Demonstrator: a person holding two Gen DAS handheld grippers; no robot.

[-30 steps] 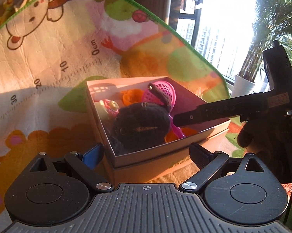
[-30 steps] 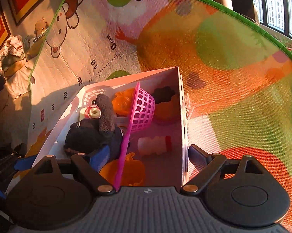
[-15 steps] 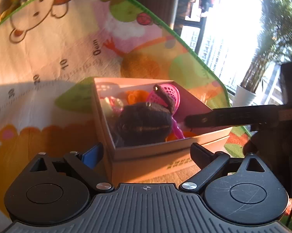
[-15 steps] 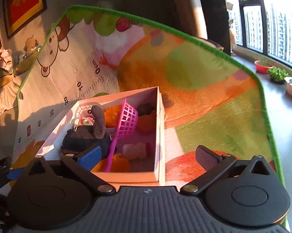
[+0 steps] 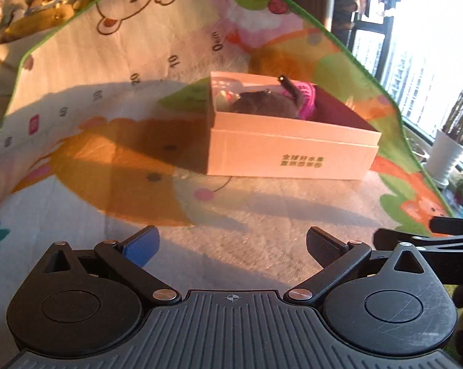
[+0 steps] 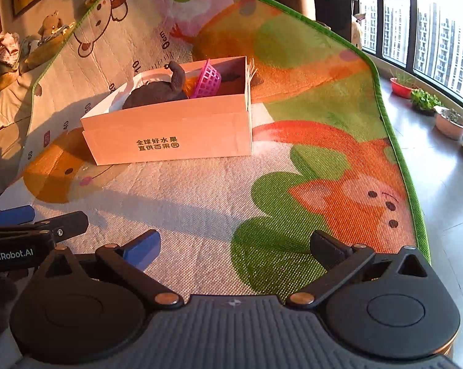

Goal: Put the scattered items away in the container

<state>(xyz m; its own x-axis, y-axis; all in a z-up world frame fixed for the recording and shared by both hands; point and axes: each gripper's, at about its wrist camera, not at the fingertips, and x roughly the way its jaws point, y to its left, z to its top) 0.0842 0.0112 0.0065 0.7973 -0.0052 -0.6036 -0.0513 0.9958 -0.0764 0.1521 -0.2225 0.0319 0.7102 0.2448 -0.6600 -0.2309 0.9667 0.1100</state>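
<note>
A cardboard box (image 5: 293,160) (image 6: 169,135) stands on the cartoon play mat. Inside it lie a dark plush toy (image 5: 265,103) (image 6: 157,90) and a pink plastic basket (image 5: 306,95) (image 6: 208,80), with other small toys mostly hidden below the rim. My left gripper (image 5: 231,246) is open and empty, well back from the box over the mat. My right gripper (image 6: 234,249) is open and empty, also well back from the box. The left gripper also shows at the left edge of the right wrist view (image 6: 31,224).
The play mat (image 6: 323,184) has a green edge; grey floor lies to its right with several plant pots (image 6: 451,124). A white pot with a palm (image 5: 446,156) stands by the window. Plush toys and cloth (image 6: 22,49) lie beyond the mat's far left corner.
Both grippers have pulled back and away from the box, which now looks smaller and farther off. Both stay open and empty. The toys in the box have not moved.
</note>
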